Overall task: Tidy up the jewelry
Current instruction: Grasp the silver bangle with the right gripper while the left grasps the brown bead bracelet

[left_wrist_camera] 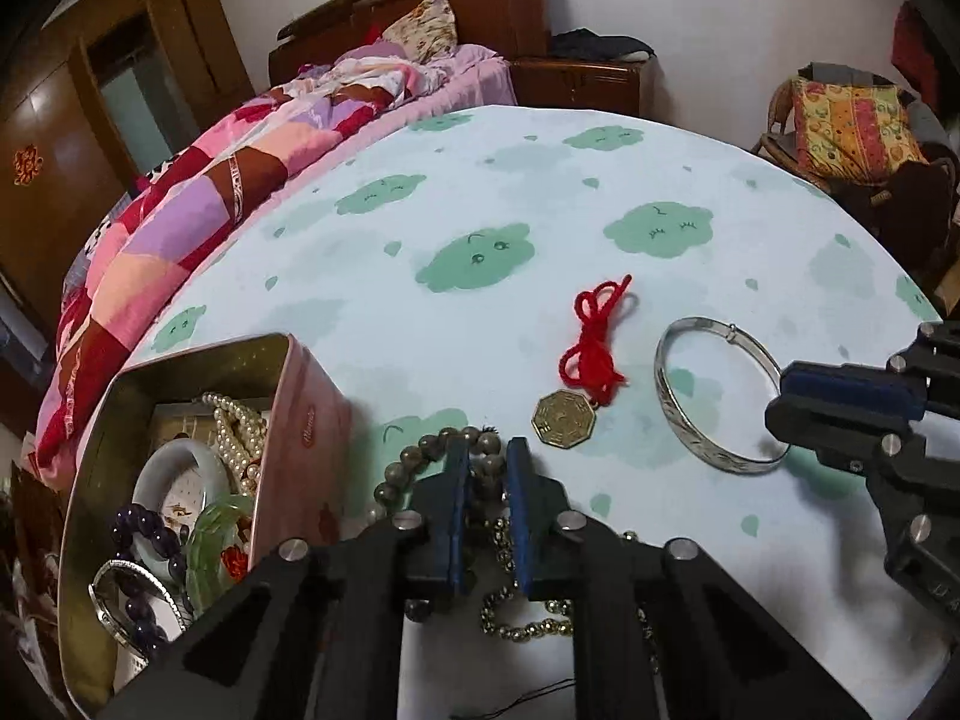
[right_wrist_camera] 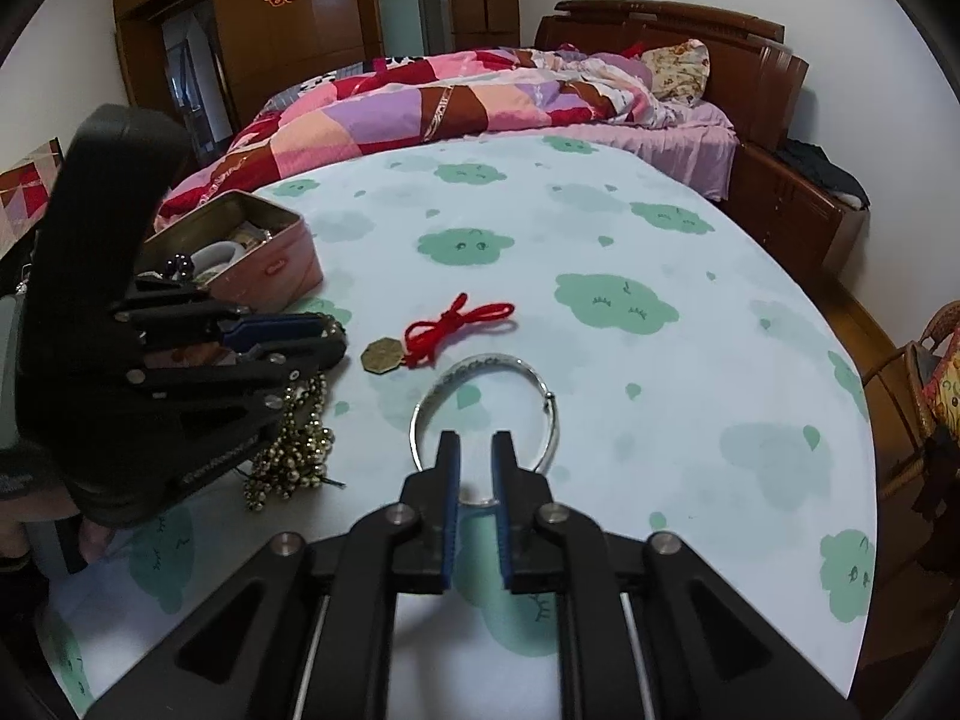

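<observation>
**Jewelry sort: two pieces gripped, tin not yet reached**

Step in hand: pick-up. The left gripper (left_wrist_camera: pixel 487 450) has its blue-padded fingers (left_wrist_camera: pixel 457 498) drawn together on a grey-brown bead strand (left_wrist_camera: pixel 420 456) at lower centre of the left wrist view. The right gripper (right_wrist_camera: pixel 475 450) has its fingers clamped on the near rim of the silver bangle (right_wrist_camera: pixel 486 414), low centre in the right wrist view. Both pieces appear to rest on the bench (left_wrist_camera: pixel 540 192).

Next move, as judged: lift each piece clear and carry it to the open tin (left_wrist_camera: pixel 300 420) at lower left; the loose strand may trail and snag the brass bead chain (left_wrist_camera: pixel 528 624) beneath it.

Materials:
- Bangle: thin rigid hoop, engraved, polished metal.
- Bead strand: round matte beads, limp.
- Octagonal brass pendant (left_wrist_camera: pixel 563 419) on knotted red cord (left_wrist_camera: pixel 594 336), lying untouched between strand and bangle.
- Tin: pink outside, gold inside, rounded corners; holds pearls (left_wrist_camera: pixel 237 432), dark purple bead bracelet (left_wrist_camera: pixel 153 534), pale and green bangles.
- Bench cover: pale blue with green cloud print.
</observation>
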The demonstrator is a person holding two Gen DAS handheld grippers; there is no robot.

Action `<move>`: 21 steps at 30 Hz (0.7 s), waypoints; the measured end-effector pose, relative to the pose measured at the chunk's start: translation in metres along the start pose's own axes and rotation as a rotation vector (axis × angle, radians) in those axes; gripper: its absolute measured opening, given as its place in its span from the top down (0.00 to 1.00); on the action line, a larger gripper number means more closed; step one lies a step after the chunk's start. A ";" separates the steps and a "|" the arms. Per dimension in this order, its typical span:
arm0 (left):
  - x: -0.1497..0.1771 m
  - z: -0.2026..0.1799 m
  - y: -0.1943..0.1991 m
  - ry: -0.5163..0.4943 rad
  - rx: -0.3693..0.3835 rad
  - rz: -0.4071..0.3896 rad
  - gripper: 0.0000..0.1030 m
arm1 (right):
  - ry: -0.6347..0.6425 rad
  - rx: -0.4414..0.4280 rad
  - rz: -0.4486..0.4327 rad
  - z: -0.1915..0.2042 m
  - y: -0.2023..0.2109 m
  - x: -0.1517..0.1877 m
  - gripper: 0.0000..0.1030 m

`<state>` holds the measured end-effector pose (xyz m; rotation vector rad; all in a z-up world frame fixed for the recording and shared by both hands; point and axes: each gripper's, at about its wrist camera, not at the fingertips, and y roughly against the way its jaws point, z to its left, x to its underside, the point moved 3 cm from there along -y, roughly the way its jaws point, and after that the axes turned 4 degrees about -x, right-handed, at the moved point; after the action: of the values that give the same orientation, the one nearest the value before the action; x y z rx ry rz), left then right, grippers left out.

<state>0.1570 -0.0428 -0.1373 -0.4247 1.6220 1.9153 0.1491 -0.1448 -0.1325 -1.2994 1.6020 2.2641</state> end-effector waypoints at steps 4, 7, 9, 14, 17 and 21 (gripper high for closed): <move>0.000 0.011 0.023 0.036 0.035 -0.056 0.93 | 0.000 -0.005 0.003 0.000 0.000 0.000 0.81; 0.000 0.024 0.046 0.083 0.051 -0.107 0.93 | 0.011 -0.003 -0.007 0.001 0.001 0.000 0.36; -0.001 0.033 0.062 0.106 0.053 -0.142 0.93 | 0.031 0.003 -0.016 0.006 0.003 0.000 0.38; -0.007 0.041 0.078 0.144 0.067 -0.189 0.93 | 0.094 -0.007 0.065 0.019 -0.014 0.001 0.65; -0.009 0.042 0.082 0.156 0.084 -0.210 0.93 | 0.128 0.001 0.103 0.024 -0.024 0.001 0.90; -0.010 0.050 0.093 0.179 0.095 -0.241 0.93 | 0.155 0.018 0.085 0.028 -0.020 0.001 0.95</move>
<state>0.1138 -0.0049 -0.0480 -0.7349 1.6805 1.6537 0.1421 -0.1132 -0.1448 -1.4622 1.7550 2.2404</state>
